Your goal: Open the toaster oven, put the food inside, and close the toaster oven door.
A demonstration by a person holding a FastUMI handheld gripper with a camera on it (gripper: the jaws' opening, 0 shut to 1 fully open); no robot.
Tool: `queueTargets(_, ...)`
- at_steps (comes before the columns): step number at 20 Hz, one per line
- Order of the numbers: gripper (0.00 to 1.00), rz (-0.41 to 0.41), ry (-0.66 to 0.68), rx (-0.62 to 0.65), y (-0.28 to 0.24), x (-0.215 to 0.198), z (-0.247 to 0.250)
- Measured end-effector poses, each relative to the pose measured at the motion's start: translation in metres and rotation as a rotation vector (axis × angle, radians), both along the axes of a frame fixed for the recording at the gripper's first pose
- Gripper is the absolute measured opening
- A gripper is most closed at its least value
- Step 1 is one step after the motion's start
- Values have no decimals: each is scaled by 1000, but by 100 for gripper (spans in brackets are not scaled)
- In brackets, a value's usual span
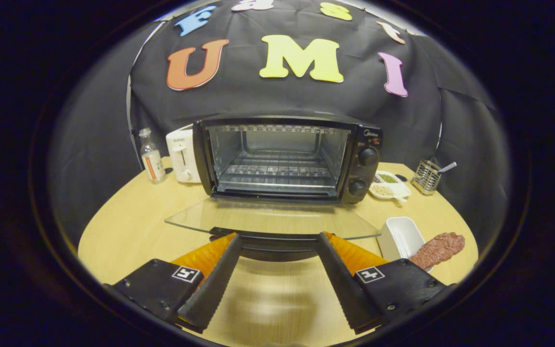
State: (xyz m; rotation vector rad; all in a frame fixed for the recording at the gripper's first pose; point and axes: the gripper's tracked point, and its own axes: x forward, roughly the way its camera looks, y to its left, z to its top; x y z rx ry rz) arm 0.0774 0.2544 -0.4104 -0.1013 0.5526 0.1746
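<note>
Gripper point(277, 241) spread wide, perhaps touching the open oven door point(272, 219); food point(439, 249) beside.

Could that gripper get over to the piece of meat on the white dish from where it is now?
Probably yes. The gripper is open at the oven door's handle, holding nothing; the meat lies on the white dish beside its right finger, uncovered.

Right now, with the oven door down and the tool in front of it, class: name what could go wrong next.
1. The glass door lies flat and open just ahead of the open tool; pushing forward could knock its handle.
2. The food overhangs the white dish near the table edge, so a careless grab may tip it off.
3. The oven's rack is low; food may catch on its front.
</note>
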Motion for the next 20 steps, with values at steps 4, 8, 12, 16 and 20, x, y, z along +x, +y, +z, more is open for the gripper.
queueTargets(4,100,-12,37,9,-2,-5,-16)
queueTargets(8,100,-20,123,28,-4,-12,-40)
queueTargets(12,100,-29,136,22,-9,-9,-46)
queueTargets(16,100,0,150,7,-10,-11,-46)
queueTargets(20,100,66,126,20,-11,-11,-27)
